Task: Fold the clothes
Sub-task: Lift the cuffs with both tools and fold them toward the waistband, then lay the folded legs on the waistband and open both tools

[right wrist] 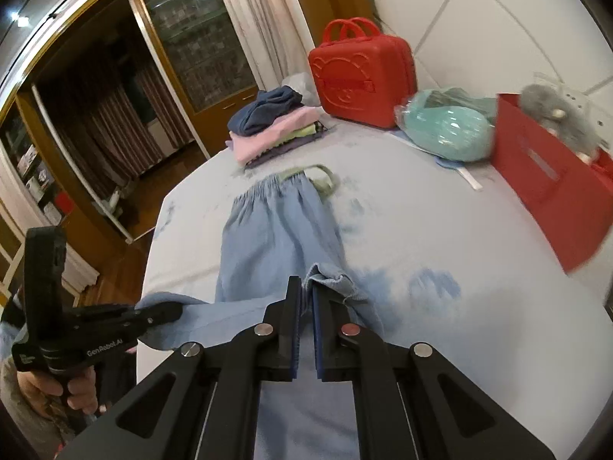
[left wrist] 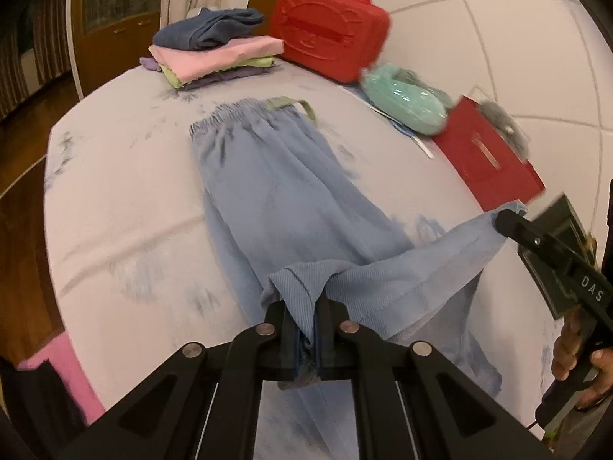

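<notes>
Left wrist view: bed (left wrist: 115, 199) fills the frame, pale printed sheet. Landmark = the blue trousers (left wrist: 276, 191), lying lengthwise down the middle of the bed, long axis running straight away from both grippers, elastic waistband at the far end, leg hems at the near end.

Hems are lifted off the sheet. Left gripper (left wrist: 302, 329) clamped on one hem corner, cloth bunched between the jaws. Right gripper (left wrist: 509, 222) clamped on the other hem corner, to the right of the first; the hem edge spans between them, slightly slack. Right wrist view agrees: right gripper (right wrist: 306, 322) has blue fabric pinched in a narrow gap, left gripper (right wrist: 161, 312) off to its left, also biting cloth.

Judgement: the coming fold carries hems forward along the long axis to the waistband. Both grippers are about equally far from it; neither has an advantage.

Around the trousers:
- beyond the waistband, left: stack of folded clothes (left wrist: 218, 53)
- beyond the waistband, right: red case (left wrist: 329, 27) against the headboard
- right of the trousers: red paper bag (left wrist: 486, 157), near the right gripper
- between case and bag: teal bundle (left wrist: 406, 103)

Path along the trousers looks open. Risk, as judged: the right gripper's sweep may brush the bag.
</notes>
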The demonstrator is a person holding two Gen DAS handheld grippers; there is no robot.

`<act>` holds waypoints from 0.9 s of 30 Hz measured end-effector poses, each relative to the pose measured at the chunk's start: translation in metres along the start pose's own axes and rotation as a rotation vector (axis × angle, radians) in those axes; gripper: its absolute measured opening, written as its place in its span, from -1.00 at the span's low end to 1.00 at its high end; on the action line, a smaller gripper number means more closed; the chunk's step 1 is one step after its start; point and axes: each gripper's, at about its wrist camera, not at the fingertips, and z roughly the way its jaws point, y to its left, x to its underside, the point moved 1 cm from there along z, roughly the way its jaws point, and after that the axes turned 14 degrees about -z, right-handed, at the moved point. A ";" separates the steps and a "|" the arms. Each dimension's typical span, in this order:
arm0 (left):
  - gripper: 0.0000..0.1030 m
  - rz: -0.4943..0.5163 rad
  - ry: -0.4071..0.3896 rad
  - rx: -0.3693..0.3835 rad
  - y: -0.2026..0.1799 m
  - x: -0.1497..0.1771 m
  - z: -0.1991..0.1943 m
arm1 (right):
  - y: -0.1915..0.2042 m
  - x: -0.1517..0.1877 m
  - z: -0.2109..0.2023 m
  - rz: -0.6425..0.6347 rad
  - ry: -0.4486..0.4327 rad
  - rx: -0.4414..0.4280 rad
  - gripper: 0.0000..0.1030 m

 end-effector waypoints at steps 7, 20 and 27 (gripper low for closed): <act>-0.95 -0.008 0.034 0.010 0.044 -0.105 0.054 | -0.001 -0.077 0.101 0.007 0.048 0.003 -0.91; 0.31 0.039 0.064 -0.024 0.082 -0.189 0.113 | -0.026 -0.145 0.203 0.095 0.157 -0.032 0.20; 0.36 0.151 -0.031 -0.022 0.066 -0.180 0.083 | -0.038 -0.094 0.137 0.092 0.194 0.039 0.20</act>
